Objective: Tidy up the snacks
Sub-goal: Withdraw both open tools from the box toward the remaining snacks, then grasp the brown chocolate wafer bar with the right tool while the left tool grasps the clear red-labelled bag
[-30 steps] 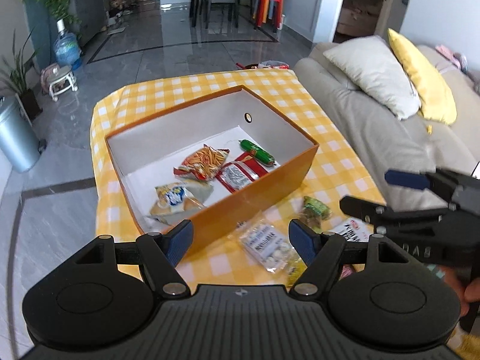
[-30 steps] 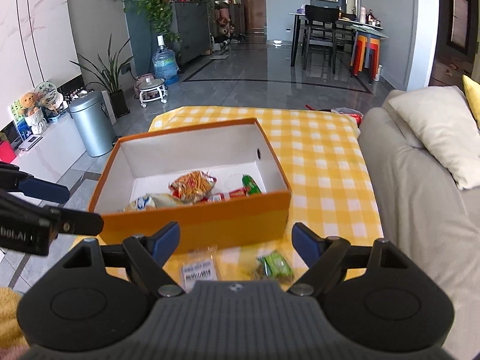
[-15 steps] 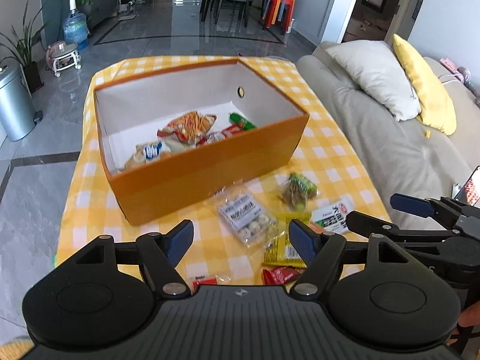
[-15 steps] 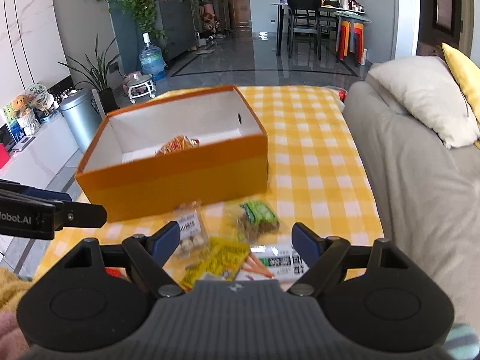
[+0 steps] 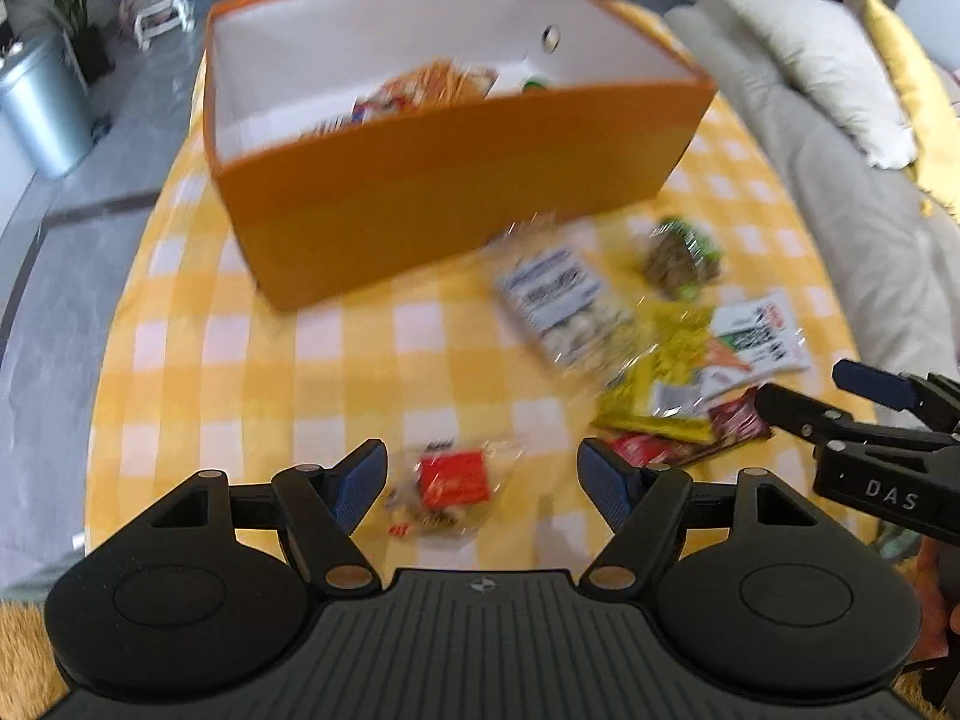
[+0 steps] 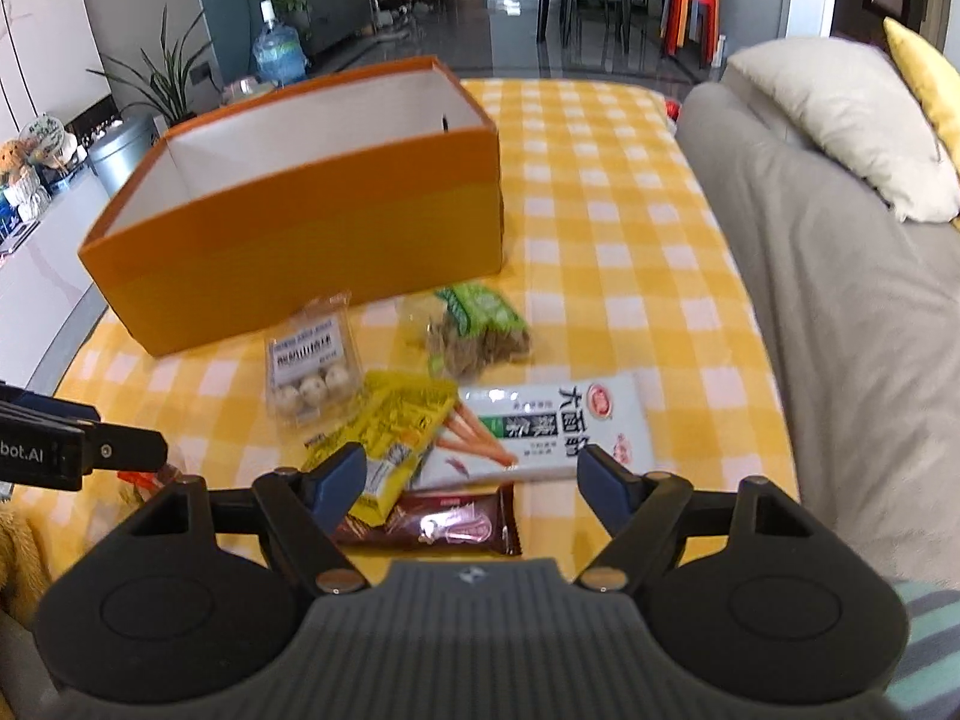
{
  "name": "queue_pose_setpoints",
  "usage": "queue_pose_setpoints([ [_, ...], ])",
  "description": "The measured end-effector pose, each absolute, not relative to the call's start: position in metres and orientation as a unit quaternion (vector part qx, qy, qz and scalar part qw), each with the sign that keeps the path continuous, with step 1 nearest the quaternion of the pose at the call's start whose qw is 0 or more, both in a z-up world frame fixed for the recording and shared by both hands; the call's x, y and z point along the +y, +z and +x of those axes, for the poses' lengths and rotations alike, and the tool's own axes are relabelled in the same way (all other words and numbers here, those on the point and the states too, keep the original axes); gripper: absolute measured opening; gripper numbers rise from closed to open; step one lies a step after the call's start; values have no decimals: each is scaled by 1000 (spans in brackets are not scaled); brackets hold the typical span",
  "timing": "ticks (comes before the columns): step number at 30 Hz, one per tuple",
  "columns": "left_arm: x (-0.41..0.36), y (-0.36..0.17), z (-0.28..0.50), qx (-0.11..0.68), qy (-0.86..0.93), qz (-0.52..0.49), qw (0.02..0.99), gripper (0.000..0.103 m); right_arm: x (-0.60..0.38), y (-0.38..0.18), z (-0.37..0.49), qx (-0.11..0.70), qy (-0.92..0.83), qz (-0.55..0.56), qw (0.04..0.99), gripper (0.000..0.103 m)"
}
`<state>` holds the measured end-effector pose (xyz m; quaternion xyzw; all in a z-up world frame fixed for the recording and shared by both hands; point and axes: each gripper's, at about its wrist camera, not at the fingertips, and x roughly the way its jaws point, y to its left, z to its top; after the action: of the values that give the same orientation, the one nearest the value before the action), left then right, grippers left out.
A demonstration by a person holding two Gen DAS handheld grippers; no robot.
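Note:
An orange box (image 5: 456, 180) with several snack packs inside stands on the yellow checked tablecloth; it also shows in the right wrist view (image 6: 312, 228). Loose snacks lie in front of it: a clear pack of quail eggs (image 6: 312, 372), a green pack (image 6: 480, 324), a yellow pack (image 6: 396, 432), a white carrot-print pack (image 6: 552, 426) and a brown bar (image 6: 444, 525). My left gripper (image 5: 483, 480) is open, just above a small red-label pack (image 5: 453, 483). My right gripper (image 6: 471, 477) is open, low over the brown bar and the white pack.
A grey sofa (image 6: 840, 300) with white (image 6: 840, 120) and yellow cushions runs along the right edge of the table. A metal bin (image 5: 36, 108) and plants stand on the floor to the left. The left gripper's finger shows at the left of the right wrist view (image 6: 78, 450).
Both grippers have pulled back from the box and dropped toward the loose snacks at the table's near edge. Both stay open. The left view is blurred by motion.

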<state>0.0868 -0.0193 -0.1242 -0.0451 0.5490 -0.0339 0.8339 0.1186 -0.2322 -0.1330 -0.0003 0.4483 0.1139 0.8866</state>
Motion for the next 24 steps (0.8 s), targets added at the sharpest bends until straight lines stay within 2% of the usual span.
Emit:
queue_pose_setpoints([
  [10, -14, -149, 94, 573, -23, -48, 818, 77, -221, -151, 127, 467, 134, -4, 874, 75],
  [15, -15, -155, 96, 578, -24, -45, 814, 60, -223, -153, 127, 472, 129, 0, 872, 75],
  [18, -13, -156, 97, 582, -20, -48, 811, 53, -225, -153, 124, 478, 121, 4, 870, 75],
  [24, -16, -159, 101, 578, -21, -54, 814, 47, -226, -157, 118, 524, 112, 27, 844, 73],
])
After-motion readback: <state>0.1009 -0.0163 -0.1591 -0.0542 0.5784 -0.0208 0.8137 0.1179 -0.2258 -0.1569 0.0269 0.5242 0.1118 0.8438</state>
